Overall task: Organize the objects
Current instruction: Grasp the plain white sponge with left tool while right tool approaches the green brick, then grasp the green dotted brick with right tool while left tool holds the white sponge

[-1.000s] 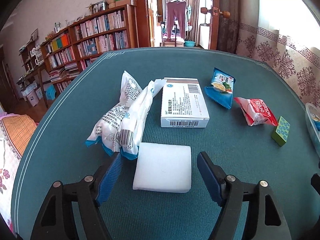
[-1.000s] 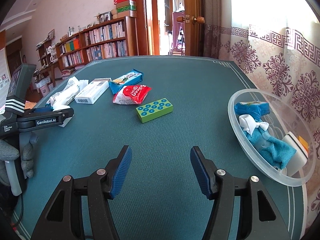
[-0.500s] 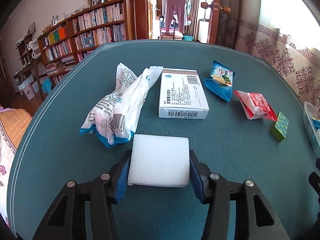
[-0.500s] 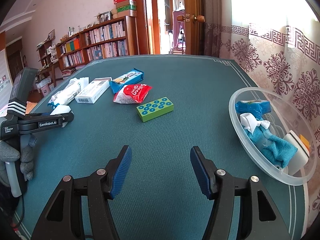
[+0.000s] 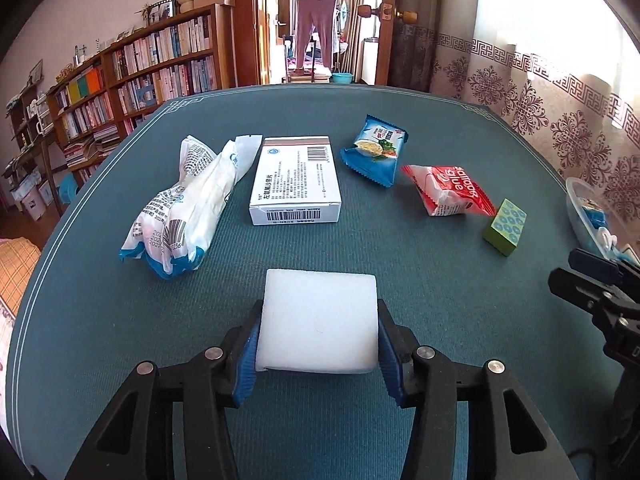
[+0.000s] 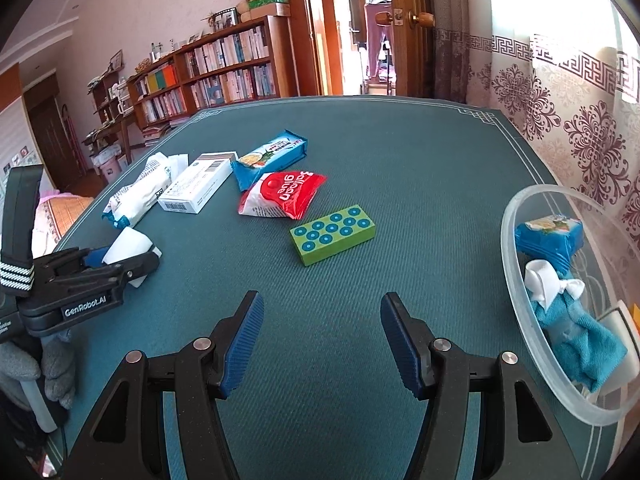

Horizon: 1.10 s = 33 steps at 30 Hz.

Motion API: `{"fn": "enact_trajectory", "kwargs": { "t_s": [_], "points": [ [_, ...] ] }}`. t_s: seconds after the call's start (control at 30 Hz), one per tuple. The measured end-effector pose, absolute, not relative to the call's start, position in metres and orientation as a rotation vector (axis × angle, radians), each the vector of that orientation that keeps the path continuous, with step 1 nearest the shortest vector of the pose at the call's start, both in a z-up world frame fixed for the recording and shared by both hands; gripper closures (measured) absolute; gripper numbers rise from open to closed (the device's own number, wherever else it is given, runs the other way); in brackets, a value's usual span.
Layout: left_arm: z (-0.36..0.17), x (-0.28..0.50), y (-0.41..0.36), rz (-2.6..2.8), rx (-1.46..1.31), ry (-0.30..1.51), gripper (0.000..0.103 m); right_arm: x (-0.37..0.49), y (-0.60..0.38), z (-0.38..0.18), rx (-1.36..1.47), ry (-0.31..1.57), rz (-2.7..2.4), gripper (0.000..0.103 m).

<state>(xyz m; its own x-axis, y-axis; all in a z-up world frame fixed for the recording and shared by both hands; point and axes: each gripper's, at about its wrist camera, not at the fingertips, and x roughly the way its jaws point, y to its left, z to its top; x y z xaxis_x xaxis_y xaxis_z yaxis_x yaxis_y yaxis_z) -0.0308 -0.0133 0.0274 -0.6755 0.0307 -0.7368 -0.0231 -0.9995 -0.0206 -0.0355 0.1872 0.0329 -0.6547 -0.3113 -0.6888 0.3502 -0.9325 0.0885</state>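
My left gripper [image 5: 318,344] is shut on a white foam block [image 5: 318,318] and holds it just above the teal table [image 5: 420,272]; it also shows in the right wrist view [image 6: 124,254]. My right gripper [image 6: 322,338] is open and empty over bare table, near the front. A clear plastic bowl [image 6: 516,320] at the right holds a blue packet [image 6: 548,238], a blue cloth and a white sponge. On the table lie a green dotted block [image 6: 333,233], a red packet [image 6: 282,196], a blue snack packet [image 6: 270,156], a white box [image 6: 196,188] and a white bag [image 6: 138,194].
The table's rounded edge runs along the left [image 5: 48,240] and near sides. A bookshelf [image 6: 208,72] and an open doorway stand beyond the far edge. A patterned curtain [image 6: 580,120] hangs along the right.
My left gripper closed its fingers on the white foam block, then lifted it slightly and drew back to the right. The right gripper stayed open and still.
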Motion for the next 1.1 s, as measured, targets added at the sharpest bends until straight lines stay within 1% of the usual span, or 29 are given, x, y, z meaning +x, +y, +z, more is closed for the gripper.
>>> {"fn": "enact_trajectory", "kwargs": {
  "t_s": [0.43, 0.77, 0.83, 1.1],
  "points": [
    [0.024, -0.031, -0.009, 2.821, -1.26, -0.011, 0.05, -0.096, 0.161, 0.019, 1.109, 0.203, -2.528, 0.041],
    [0.023, -0.031, -0.008, 2.817, -1.264, -0.012, 0.05, -0.108, 0.154, 0.015, 1.12, 0.255, -2.512, 0.038],
    [0.023, -0.031, -0.008, 2.816, -1.265, -0.012, 0.05, -0.111, 0.155, 0.016, 1.126, 0.251, -2.51, 0.035],
    [0.023, -0.031, -0.007, 2.817, -1.264, -0.009, 0.05, -0.119, 0.16, 0.027, 1.089, 0.205, -2.479, 0.032]
  ]
}}
